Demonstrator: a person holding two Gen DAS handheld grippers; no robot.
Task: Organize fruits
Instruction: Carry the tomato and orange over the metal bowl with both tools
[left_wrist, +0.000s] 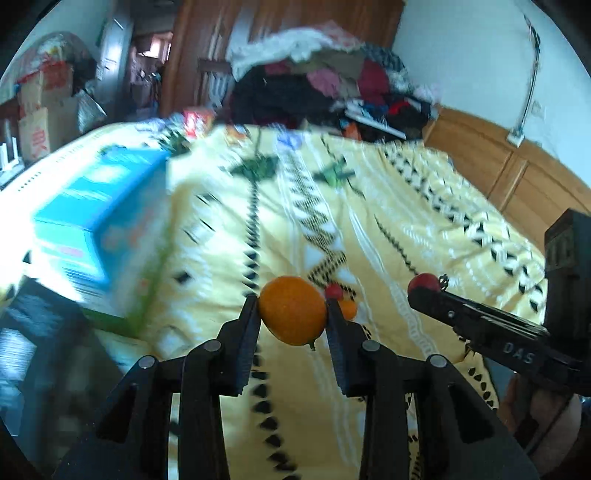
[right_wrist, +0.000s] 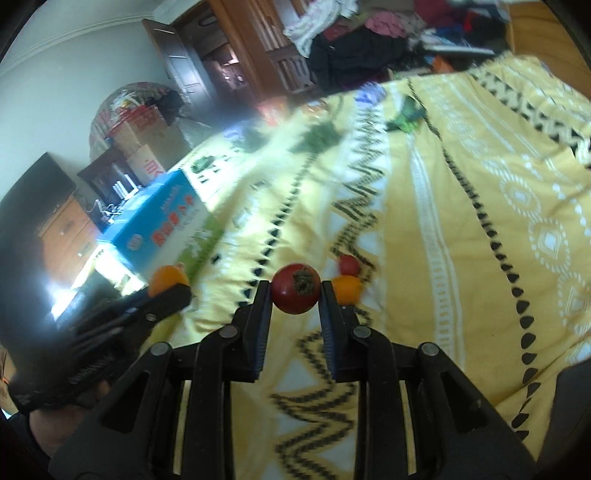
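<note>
My left gripper (left_wrist: 291, 308) is shut on an orange (left_wrist: 291, 310) and holds it above the yellow patterned bedspread (left_wrist: 388, 229). My right gripper (right_wrist: 294, 291) is shut on a red tomato (right_wrist: 295, 288) with a dried green stem. In the left wrist view the right gripper (left_wrist: 424, 290) shows at the right with the tomato (left_wrist: 424, 282) at its tip. In the right wrist view the left gripper (right_wrist: 170, 291) shows at the left with the orange (right_wrist: 168, 278). A small red fruit (right_wrist: 348, 264) and a small orange fruit (right_wrist: 347, 288) lie together on the bedspread (right_wrist: 461, 240); they also show in the left wrist view, red (left_wrist: 334, 291) and orange (left_wrist: 349, 308).
A blue cardboard box (left_wrist: 96, 206) lies on the left side of the bed; it also shows in the right wrist view (right_wrist: 159, 229). A pile of clothes (left_wrist: 332, 85) sits at the far end. Wooden cabinets (left_wrist: 517, 177) line the right wall. Stacked cartons (right_wrist: 136, 147) stand beside the bed.
</note>
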